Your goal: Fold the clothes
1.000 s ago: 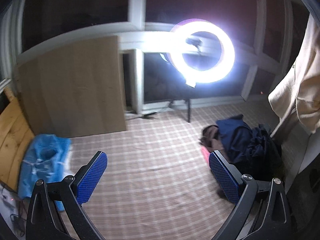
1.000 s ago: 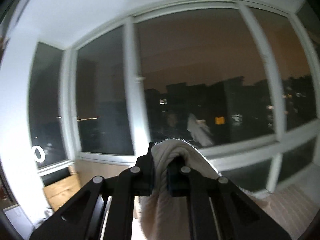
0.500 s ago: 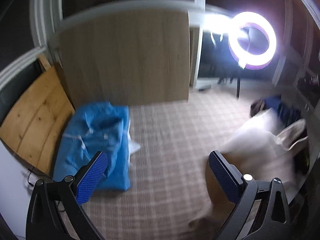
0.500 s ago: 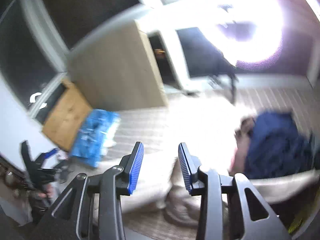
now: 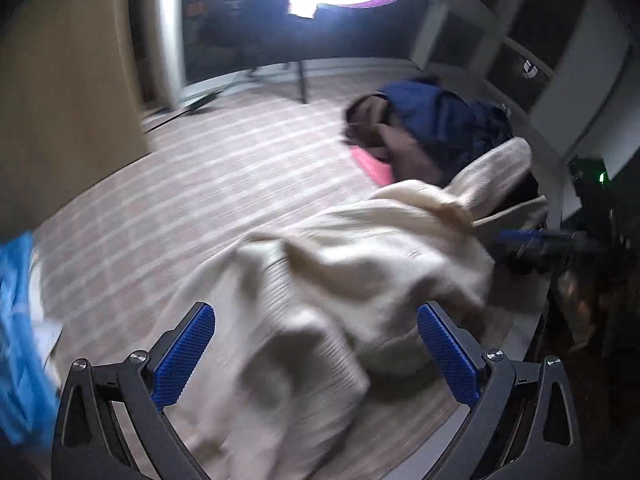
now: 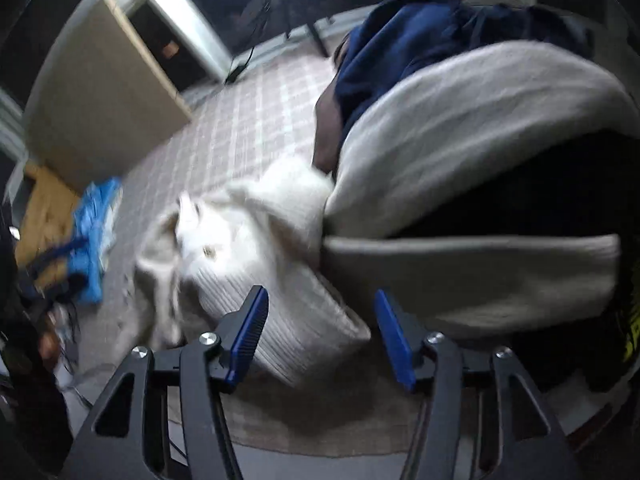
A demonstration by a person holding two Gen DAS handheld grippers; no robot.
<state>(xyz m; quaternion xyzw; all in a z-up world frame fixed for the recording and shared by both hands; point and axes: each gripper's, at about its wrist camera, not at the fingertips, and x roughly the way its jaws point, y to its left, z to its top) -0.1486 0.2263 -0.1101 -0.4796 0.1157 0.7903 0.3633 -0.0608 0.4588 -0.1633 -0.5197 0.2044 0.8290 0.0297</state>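
The left claw (image 5: 316, 350) hangs released, its 2 blue pads spread wide above the crumpled cream ribbed-knit sweater (image 5: 352, 264), which lies on the checked beige bedcover (image 5: 224, 168). The right claw (image 6: 324, 340) is released too, gripping nothing, just over the sweater's hem. Beyond sits a heap of dark navy clothes (image 5: 436, 124), touching the sweater's sleeve.

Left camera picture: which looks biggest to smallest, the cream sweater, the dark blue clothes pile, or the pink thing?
1. Cream sweater, by far the largest, though it lies nearest the camera, which inflates it.
2. Dark blue clothes pile, farther back.
3. Pink thing, only a strip showing; the rest is hidden under the pile.
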